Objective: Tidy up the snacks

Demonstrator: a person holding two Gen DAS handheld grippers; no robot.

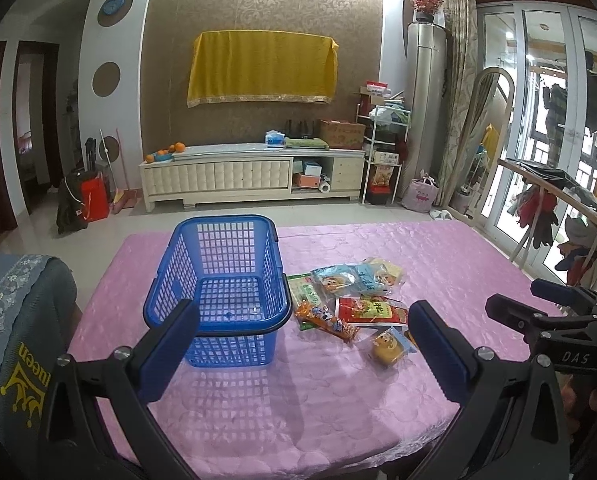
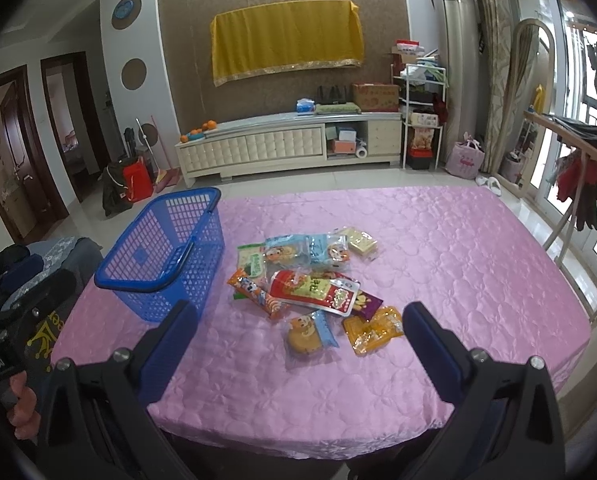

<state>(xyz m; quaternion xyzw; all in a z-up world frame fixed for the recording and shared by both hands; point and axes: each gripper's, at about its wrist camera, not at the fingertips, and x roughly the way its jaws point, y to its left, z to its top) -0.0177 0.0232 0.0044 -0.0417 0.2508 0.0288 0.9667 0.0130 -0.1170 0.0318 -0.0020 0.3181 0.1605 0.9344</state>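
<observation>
An empty blue plastic basket (image 1: 222, 280) stands on the pink tablecloth (image 1: 338, 392), left of a pile of snack packets (image 1: 350, 300). In the right wrist view the basket (image 2: 166, 252) is at the left and the snack pile (image 2: 310, 276) is in the middle: a red pouch (image 2: 318, 288), an orange stick pack (image 2: 254, 294), a small round cake pack (image 2: 306, 336), an orange-yellow packet (image 2: 374, 330). My left gripper (image 1: 302, 344) is open and empty, in front of the basket. My right gripper (image 2: 298, 344) is open and empty, just short of the cake pack; it also shows in the left wrist view (image 1: 546, 312).
A chair with a grey cover (image 1: 14, 340) stands at the table's left side. A clothes rack (image 2: 578, 160) stands off the right edge. A TV cabinet (image 1: 250, 172) lines the far wall across open floor.
</observation>
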